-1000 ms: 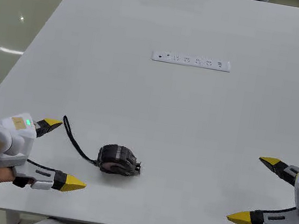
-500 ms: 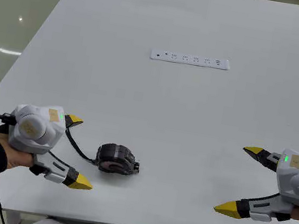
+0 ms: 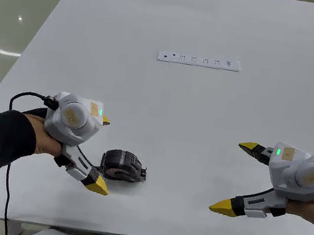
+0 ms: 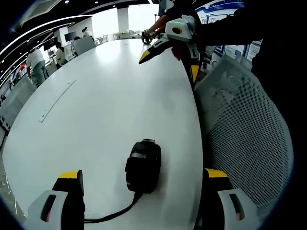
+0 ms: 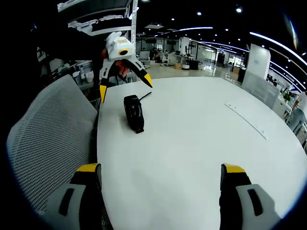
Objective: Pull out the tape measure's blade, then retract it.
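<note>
A person stood at a white table (image 3: 205, 119) with a two-jaw gripper in each hand. The left gripper (image 3: 102, 155) had its yellow-tipped fingers spread wide and held nothing. The black tape measure (image 3: 123, 166) lay on the table in the gap between those fingers, out by their tips, and seemed to touch neither. Its blade was fully wound in. A black wrist strap (image 4: 117, 212) trailed from the case back toward the base of the left fingers.

The right gripper (image 3: 234, 177) was also spread wide and empty. It was well apart from the tape measure and pointed toward the case end where the blade comes out.

Several things looked likely to go wrong:
- If one left finger reached the case before the other, the case could skid or turn instead of being clamped.
- The strap could be pinched between a finger and the case, leaving a soft, slippery hold.
- The blade's hook looked small and low, so the right fingers might close on nothing.
- With a weak left hold, pulling the hook would drag the whole case along.
- The case lay near the table edge on the person's side, so a push could send it off.
- If the blade were let go too suddenly, it could whip back.
</note>
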{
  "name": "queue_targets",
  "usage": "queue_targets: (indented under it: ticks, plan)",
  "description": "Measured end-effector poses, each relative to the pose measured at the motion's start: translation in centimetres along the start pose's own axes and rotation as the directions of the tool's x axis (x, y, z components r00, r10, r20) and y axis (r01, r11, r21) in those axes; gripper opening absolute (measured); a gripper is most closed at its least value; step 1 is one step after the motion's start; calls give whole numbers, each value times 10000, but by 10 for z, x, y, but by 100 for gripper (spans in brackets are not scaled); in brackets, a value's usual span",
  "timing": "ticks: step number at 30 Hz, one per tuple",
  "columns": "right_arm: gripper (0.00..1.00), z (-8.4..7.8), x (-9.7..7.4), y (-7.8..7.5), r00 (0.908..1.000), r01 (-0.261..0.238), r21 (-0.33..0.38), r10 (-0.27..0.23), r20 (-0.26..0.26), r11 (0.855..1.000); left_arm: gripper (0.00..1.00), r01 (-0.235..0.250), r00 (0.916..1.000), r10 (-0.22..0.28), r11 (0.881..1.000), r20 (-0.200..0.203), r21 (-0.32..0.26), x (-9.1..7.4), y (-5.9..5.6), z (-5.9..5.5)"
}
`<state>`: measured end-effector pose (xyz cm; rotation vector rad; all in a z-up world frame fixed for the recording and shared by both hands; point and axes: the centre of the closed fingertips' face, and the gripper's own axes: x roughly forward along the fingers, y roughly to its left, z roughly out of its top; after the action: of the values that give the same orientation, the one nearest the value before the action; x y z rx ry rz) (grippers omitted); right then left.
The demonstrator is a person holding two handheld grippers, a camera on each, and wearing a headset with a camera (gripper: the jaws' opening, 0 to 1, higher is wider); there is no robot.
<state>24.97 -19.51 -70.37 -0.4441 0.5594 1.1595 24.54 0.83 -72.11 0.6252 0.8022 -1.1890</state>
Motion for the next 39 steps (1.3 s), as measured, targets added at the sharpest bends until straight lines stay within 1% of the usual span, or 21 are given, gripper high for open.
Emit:
queue_targets:
  ticks: [3, 5, 6, 8, 10, 13, 14, 16, 17, 18, 19, 21, 26, 29, 31, 33, 35, 36, 37, 38, 39]
  plan:
    - [100, 3, 5, 0, 10000, -98, -55, 98, -9, 9999, 98, 44, 10000, -43, 10000, -77, 76, 5, 3, 1]
    - [100, 5, 9, 0, 9998, -192, -118, 192, 10, 9997, 92, 18, 9999, -13, 9994, -138, 334, 7, 6, 3]
    - [100, 7, 12, 0, 9997, -242, -166, 242, 8, 9996, 89, 21, 9997, -9, 9989, -255, 478, 9, 8, 2]
    - [100, 10, 16, 0, 9996, -288, -145, 288, 14, 9995, 89, 52, 9994, -35, 9988, -353, 492, 12, 10, 2]
    - [100, 19, 20, 2, 9990, -388, 36, 387, 220, 9992, 88, 258, 9987, -239, 9987, -443, 433, 14, 8, 4]
    - [100, 32, 26, 2, 9987, -409, 118, 405, 293, 9991, 85, 439, 9959, -380, 9965, -822, 709, 19, 7, 2]
    - [100, 41, 28, 4, 9972, -524, 214, 511, 552, 9984, 84, 499, 9946, -422, 9956, -948, 799, 21, 6, 1]
    - [100, 51, 31, 5, 9954, -596, 68, 589, 750, 9982, 83, 644, 9923, -560, 9952, -1105, 739, 24, 6, 1]
    - [100, 53, 32, 6, 9954, -608, 30, 604, 750, 9981, 83, 701, 9913, -614, 9949, -1164, 721, 24, 5, 0]
    - [100, 57, 35, 7, 9953, -650, -64, 653, 710, 9979, 80, 842, 9876, -737, 9939, -1386, 716, 25, 3, -2]
    - [100, 60, 38, 8, 9950, -709, -193, 720, 685, 9973, 77, 842, 9860, -702, 9925, -1513, 882, 26, 3, -2]
    - [100, 62, 42, 10, 9947, -779, -274, 795, 649, 9966, 71, 834, 9854, -670, 9914, -1563, 1011, 27, 4, -1]
    - [100, 69, 54, 18, 9917, -1081, -813, 1131, 606, 9908, 64, 884, 9856, -720, 9907, -1528, 1036, 32, 5, 5]
    - [100, 71, 56, 21, 9911, -1138, -891, 1193, 584, 9895, 60, 884, 9849, -717, 9909, -1577, 1017, 33, 5, 5]
    - [100, 72, 57, 21, 9910, -1145, -903, 1201, 584, 9893, 54, 892, 9847, -725, 9909, -1587, 1011, 33, 5, 5]
    - [98, 71, 62, 23, 9901, -1256, -1002, 1312, 507, 9870, 48, 1055, 9815, -875, 9894, -1701, 999, 35, 2, 4]
    - [97, 70, 67, 25, 9889, -1368, -1099, 1422, 429, 9845, 45, 1217, 9781, -1024, 9877, -1814, 985, 36, -1, 3]
    - [96, 67, 79, 26, 9876, -1510, -1181, 1549, 245, 9815, 43, 1414, 9707, -1141, 9828, -2113, 1185, 44, -4, -2]
    - [95, 67, 81, 26, 9871, -1557, -1196, 1591, 196, 9805, 40, 1439, 9696, -1127, 9805, -2173, 1338, 45, -4, -2]
    - [94, 66, 83, 27, 9866, -1593, -1201, 1623, 151, 9799, 38, 1594, 9664, -1270, 9782, -2234, 1334, 46, -6, -3]
    - [93, 66, 86, 28, 9858, -1649, -1228, 1676, 119, 9786, 35, 1895, 9607, -1535, 9715, -2312, 1426, 47, -11, -4]
